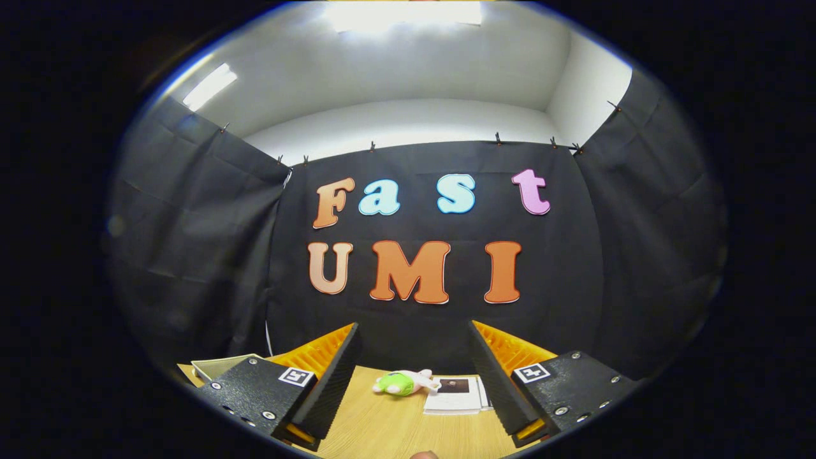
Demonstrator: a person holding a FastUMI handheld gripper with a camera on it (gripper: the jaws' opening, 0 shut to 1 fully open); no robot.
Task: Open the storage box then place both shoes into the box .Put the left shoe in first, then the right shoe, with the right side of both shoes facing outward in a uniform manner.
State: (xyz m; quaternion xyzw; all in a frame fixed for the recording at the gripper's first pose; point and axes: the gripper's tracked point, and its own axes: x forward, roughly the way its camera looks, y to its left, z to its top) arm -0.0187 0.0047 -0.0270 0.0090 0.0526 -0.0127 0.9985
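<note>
Shoe: a small green-and-white shoe lay on its side on the wooden table, beyond the fingers and in line with the gap between them.
Second shoe: none could be made out.
Storage box: a pale, box-like corner showed behind one finger; whether it was the box, and whether open or closed, could not be told.
Papers: a printed sheet lay just beside the shoe.
Gripper: the gripper was held level, aimed at the booth wall, fingers spread wide with nothing between them.
Step in hand: unsettled; the scene fitted a point ahead of the box's opening, or the pause between shoes.
Next move: it would call for lowering the view onto the table.
</note>
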